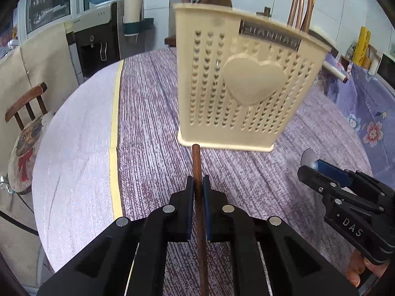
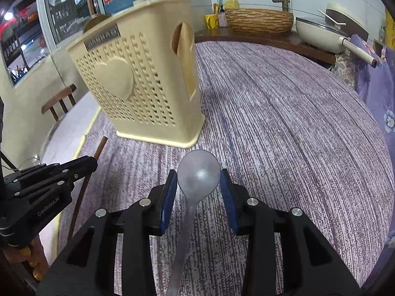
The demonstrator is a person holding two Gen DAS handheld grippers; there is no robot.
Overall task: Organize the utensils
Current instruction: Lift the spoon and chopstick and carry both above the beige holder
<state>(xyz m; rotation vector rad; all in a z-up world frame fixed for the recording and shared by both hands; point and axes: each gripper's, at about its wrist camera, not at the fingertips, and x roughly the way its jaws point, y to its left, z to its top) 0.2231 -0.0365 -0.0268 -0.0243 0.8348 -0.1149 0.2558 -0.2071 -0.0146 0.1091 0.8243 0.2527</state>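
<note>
A cream perforated utensil holder [image 1: 209,93] [image 2: 148,103] with a raised heart stands upright on the purple tablecloth. Brown sticks [image 1: 300,2] poke out of its top. My left gripper [image 1: 198,185] is shut on a thin brown chopstick [image 1: 196,162], whose tip lies just before the holder's base. In the right wrist view this left gripper [image 2: 90,164] comes in from the left with the chopstick [image 2: 100,148] slanting through it. My right gripper [image 2: 198,180] is shut on the bowl of a grey metal spoon [image 2: 198,172]; its handle runs back under the camera. In the left wrist view, the right gripper [image 1: 312,166] holds the spoon [image 1: 308,156] to the holder's right.
The round table's edge [image 1: 61,128] curves at the left, with a wooden chair [image 1: 27,103] beyond it. A water dispenser [image 1: 98,39] stands behind. A woven basket [image 2: 259,19] and a white pan [image 2: 318,32] sit on a far counter. A floral cloth [image 1: 370,113] lies at the right.
</note>
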